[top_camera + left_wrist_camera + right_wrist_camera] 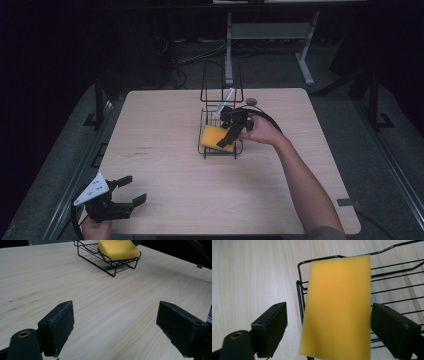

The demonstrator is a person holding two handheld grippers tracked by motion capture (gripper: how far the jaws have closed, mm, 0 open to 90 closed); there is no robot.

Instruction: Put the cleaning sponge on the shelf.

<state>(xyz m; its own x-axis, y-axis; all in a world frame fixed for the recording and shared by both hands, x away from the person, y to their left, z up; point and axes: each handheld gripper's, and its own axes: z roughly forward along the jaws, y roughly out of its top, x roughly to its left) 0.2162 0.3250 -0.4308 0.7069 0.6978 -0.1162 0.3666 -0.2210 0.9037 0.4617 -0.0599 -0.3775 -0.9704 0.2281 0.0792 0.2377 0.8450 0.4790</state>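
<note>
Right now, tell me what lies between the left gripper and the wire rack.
Nothing: in the left gripper view, bare wooden table runs from the left gripper up to the wire rack holding the yellow sponge.

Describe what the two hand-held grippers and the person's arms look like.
Both tools are black. The left hand-held gripper carries a grey three-cornered plate and has flat, padded rectangular jaws. A black cable loops from the right hand-held gripper. The right forearm is bare, with a short sleeve edge at the bottom.

No readable text, labels or numbers anywhere.
</note>
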